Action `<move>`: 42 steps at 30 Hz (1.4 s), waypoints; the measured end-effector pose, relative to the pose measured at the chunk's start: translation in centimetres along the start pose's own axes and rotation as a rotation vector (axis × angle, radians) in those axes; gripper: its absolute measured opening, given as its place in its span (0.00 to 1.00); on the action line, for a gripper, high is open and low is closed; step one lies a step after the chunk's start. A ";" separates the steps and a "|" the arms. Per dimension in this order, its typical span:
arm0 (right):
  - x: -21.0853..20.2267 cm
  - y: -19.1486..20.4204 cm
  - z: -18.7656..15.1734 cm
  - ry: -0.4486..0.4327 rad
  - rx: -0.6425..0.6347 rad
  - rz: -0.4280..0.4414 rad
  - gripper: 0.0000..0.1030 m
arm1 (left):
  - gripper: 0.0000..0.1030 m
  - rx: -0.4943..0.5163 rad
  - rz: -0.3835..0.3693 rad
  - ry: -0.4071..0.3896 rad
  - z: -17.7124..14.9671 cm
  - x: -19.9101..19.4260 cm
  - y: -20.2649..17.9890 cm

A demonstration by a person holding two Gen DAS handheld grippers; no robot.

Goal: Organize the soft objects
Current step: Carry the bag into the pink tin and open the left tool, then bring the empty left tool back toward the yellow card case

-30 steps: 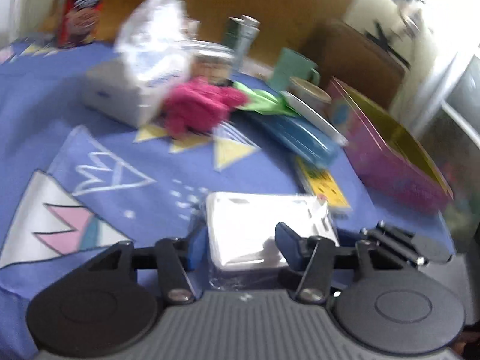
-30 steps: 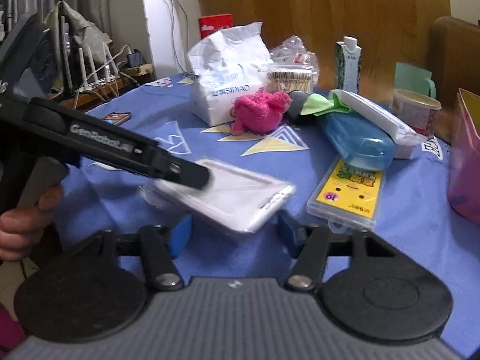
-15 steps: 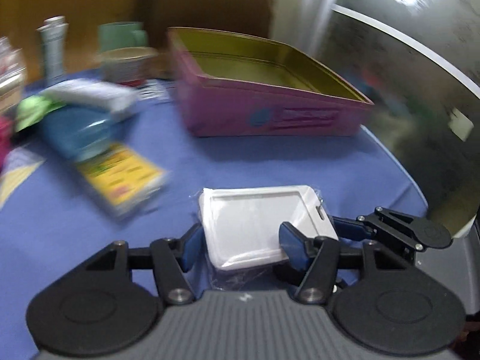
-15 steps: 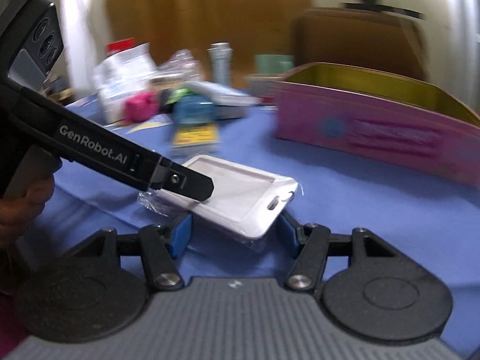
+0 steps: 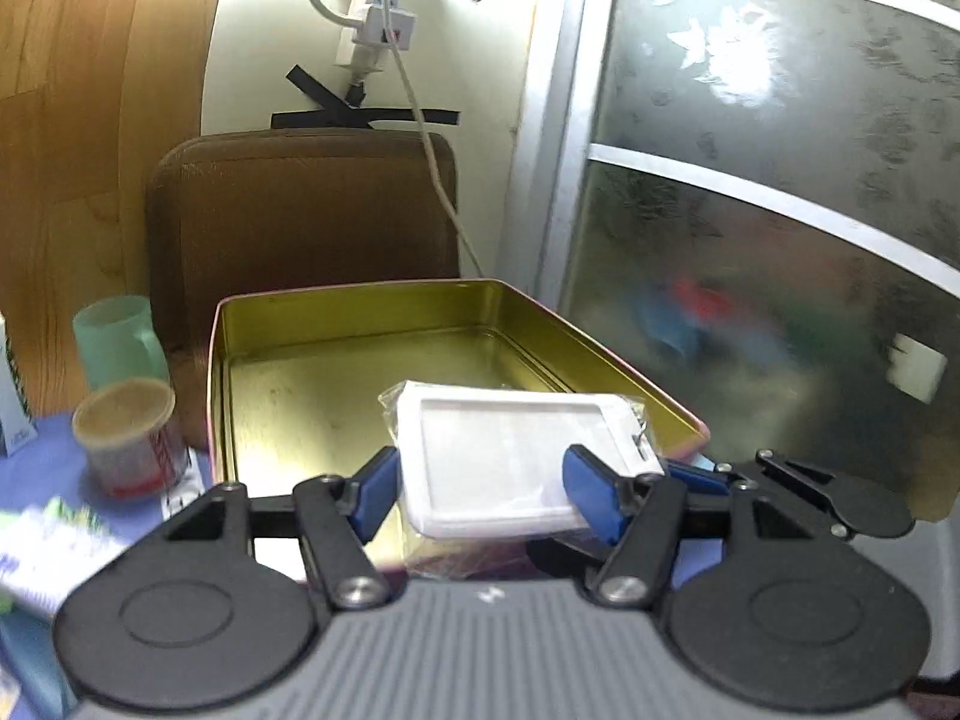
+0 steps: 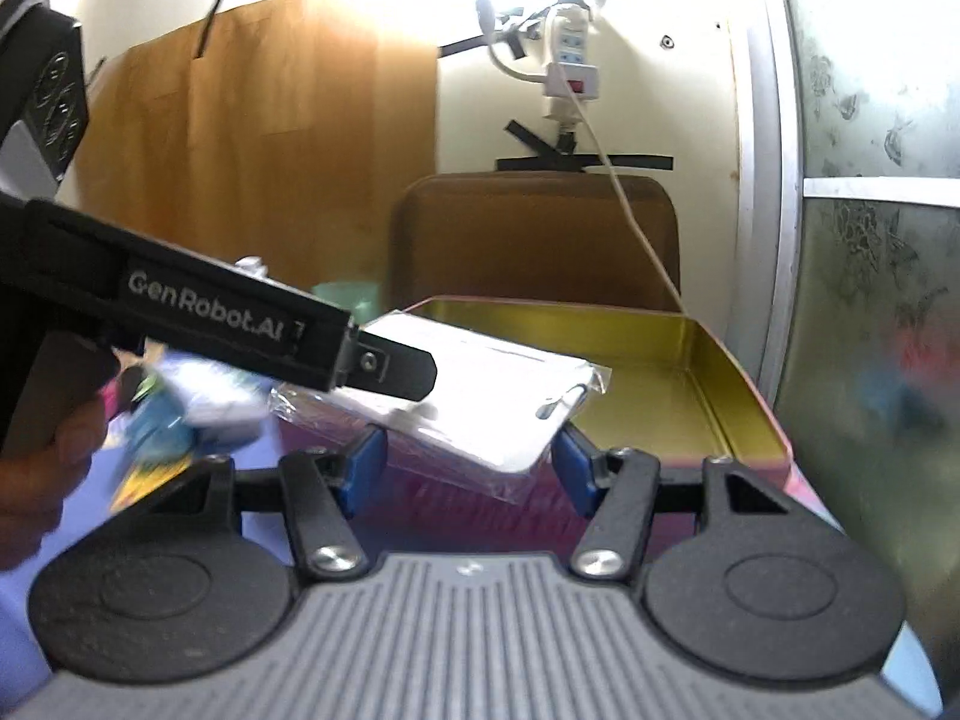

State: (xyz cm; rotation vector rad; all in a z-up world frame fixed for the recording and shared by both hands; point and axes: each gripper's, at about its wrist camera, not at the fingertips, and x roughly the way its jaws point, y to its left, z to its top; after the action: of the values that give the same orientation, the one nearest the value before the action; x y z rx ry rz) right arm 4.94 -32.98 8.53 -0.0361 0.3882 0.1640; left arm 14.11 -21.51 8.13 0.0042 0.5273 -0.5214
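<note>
A white card holder (image 5: 510, 456) in clear wrap sits between the blue pads of my left gripper (image 5: 480, 492). Its left edge lies against one pad and its right side is tucked under the other. The jaws are opening. The holder hangs over the near rim of an open pink tin with a gold inside (image 5: 360, 294). In the right wrist view the left gripper's finger (image 6: 390, 365) crosses the holder (image 6: 480, 396), which is aloft before the tin (image 6: 720, 390). My right gripper (image 6: 468, 468) stands open just below it, and its fingertip (image 5: 840, 495) shows at the right.
A brown chair back (image 5: 300, 210) stands behind the tin, with a cable hanging down over it. A mint cup (image 5: 114, 336) and a lidded paper cup (image 5: 123, 432) stand left of the tin. A frosted glass door (image 5: 780, 180) fills the right. A hand (image 6: 36, 462) holds the left gripper.
Both grippers swung right, away from the cluttered tabletop, and rose to the tin. The card holder travelled with the left gripper, whose pads now stand a little wider apart.
</note>
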 end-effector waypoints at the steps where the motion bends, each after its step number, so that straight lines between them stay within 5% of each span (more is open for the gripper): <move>1: 1.2 -0.3 0.3 0.005 -0.004 -0.005 0.61 | 0.59 -0.008 0.007 0.007 0.2 1.0 0.3; 8: 4.3 -2.0 -0.5 0.058 0.036 -0.041 0.63 | 0.61 -0.074 0.054 0.024 -0.4 3.3 2.2; 15: 1.0 -0.3 -0.9 -0.020 0.062 -0.049 0.66 | 0.63 -0.118 0.005 -0.028 -2.4 -3.0 4.2; 19: -1.1 2.2 -1.7 -0.027 0.107 0.042 0.66 | 0.63 -0.136 -0.005 -0.055 -6.1 -8.5 6.5; 29: 3.3 11.9 -2.7 0.195 -0.007 0.306 0.65 | 0.62 -0.376 0.302 0.060 -14.0 -14.7 16.2; 35: 7.2 15.8 -2.8 0.335 -0.096 0.318 0.71 | 0.62 -0.424 0.357 0.060 -14.6 -16.2 18.0; 38: 7.3 16.8 -2.9 0.345 -0.109 0.321 0.59 | 0.62 -0.446 0.335 0.057 -15.1 -16.9 18.1; 42: 5.9 19.1 -3.2 0.352 -0.138 0.421 0.59 | 0.62 -0.463 0.290 0.060 -15.3 -17.4 18.7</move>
State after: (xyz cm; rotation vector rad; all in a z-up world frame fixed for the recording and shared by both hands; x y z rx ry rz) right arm 6.00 -13.46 3.24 -0.1202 0.7340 0.6050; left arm 2.83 5.12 0.84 -0.3412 0.6840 -0.1083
